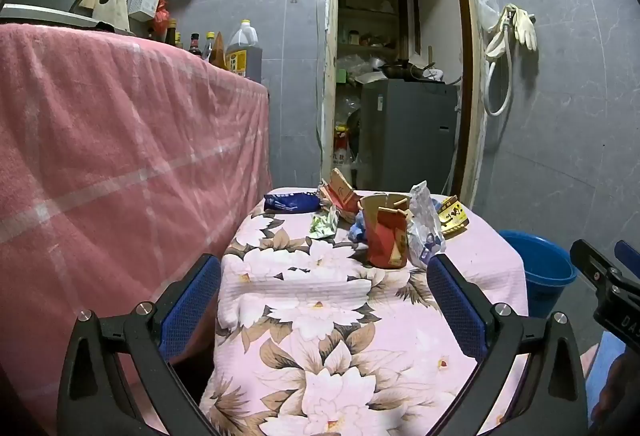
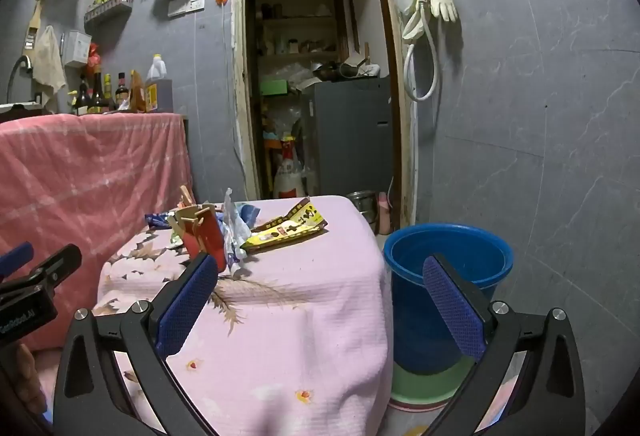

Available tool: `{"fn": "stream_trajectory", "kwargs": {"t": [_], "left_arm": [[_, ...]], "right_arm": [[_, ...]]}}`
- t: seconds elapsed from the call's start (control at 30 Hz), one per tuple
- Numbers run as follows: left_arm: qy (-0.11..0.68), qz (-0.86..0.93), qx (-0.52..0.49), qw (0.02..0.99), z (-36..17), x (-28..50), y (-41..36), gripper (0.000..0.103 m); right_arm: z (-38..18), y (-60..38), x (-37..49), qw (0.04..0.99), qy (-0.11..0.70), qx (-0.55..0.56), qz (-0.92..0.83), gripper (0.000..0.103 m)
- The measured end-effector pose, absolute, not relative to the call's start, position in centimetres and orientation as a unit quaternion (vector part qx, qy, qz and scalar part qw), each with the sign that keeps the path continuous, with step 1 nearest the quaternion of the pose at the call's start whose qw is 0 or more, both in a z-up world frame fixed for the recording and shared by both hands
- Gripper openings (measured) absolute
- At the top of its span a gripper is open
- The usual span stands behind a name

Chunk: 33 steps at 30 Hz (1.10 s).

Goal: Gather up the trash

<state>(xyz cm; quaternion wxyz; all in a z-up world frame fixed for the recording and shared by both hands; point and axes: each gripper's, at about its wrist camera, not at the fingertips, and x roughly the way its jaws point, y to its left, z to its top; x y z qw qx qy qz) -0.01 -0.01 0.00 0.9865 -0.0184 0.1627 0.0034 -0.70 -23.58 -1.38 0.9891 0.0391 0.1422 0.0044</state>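
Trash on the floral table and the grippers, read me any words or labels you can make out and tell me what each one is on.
"DA", cut off at the picture's edge: on the right gripper body.
"FastRobot.AI", faint, uncertain: on the left gripper body.
Yellow wrapper: large dark characters, too blurred to read.
Dark blue packet: small white print, unreadable.
Red carton: unreadable.
Oil jug label: too small.

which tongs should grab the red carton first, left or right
Left, probably. The left tongs are open and face the red carton almost head-on; the right tongs, also open, sit further toward the blue bucket, carton off to their left.
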Motion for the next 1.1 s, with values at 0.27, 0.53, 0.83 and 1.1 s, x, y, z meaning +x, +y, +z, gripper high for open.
{"fn": "stream_trajectory", "kwargs": {"t": [0.27,0.53,0.83,1.1], "left_arm": [[0.165,0.007,-0.018,0.986,0.01,0.04,-0.02,0.101],[0.165,0.007,-0.018,0.986,-0.63,0.43,0.15,0.101],[0.167,0.008,-0.018,0.986,-0.66,0.48,-0.03,0.101],[0.167,0.008,-0.018,0.986,-0.48,0.38,-0.04,0.101]], "right_arm": [[-1.43,-23.65,-0.55,0.988,0.147,0.039,0.003,0.103],[-1.77,-23.7,-0.22,0.986,0.16,0.038,-0.003,0.103],[-1.71,-23.81,-0.2,0.986,0.16,0.038,-0.002,0.103],[-1.67,-23.77,-0.2,0.986,0.161,0.038,-0.002,0.103]]}}
